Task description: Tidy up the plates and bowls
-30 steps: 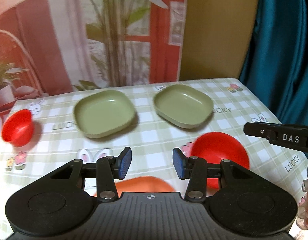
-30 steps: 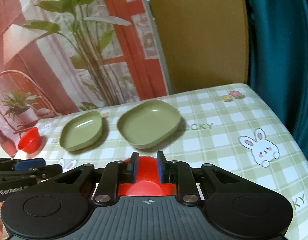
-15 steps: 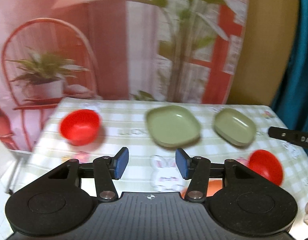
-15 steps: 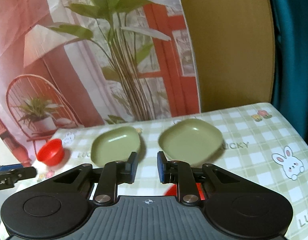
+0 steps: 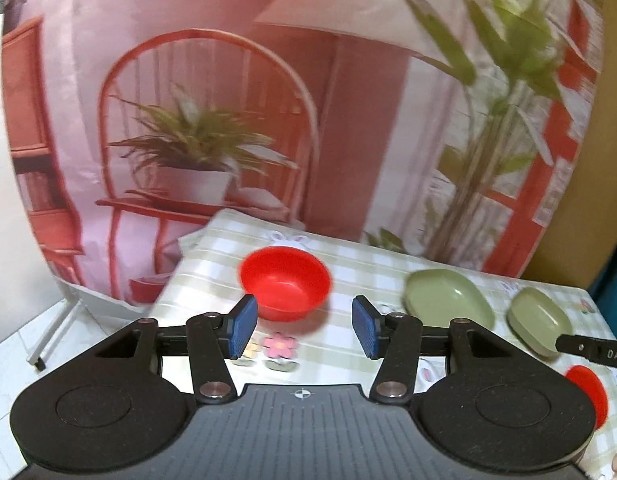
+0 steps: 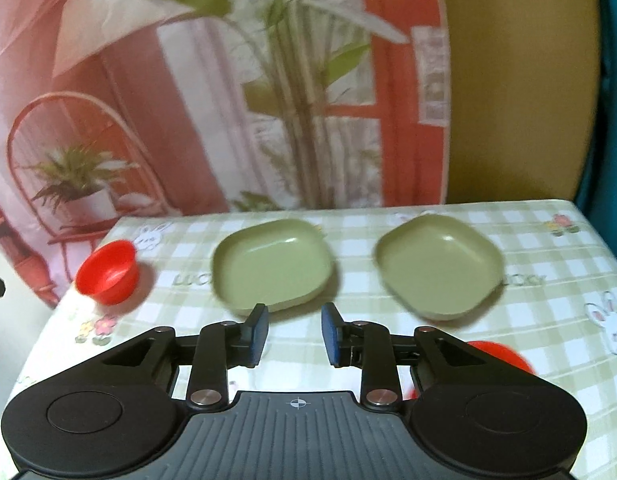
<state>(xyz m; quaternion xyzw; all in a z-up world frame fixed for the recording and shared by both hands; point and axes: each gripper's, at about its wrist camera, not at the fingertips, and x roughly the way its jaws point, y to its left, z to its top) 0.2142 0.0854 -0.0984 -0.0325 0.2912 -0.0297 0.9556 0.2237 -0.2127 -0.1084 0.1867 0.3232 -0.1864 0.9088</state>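
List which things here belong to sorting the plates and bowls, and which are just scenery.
Job:
- red bowl at the table's far left corner
- two green plates, side by side
- second red bowl, half hidden behind the right tongs
- left tongs, open, facing the corner bowl

Scenery:
- checked tablecloth
- printed backdrop
- teal curtain

A small red bowl (image 6: 107, 271) sits upright near the table's far left corner; two green plates (image 6: 271, 266) (image 6: 439, 269) lie apart along the far edge.
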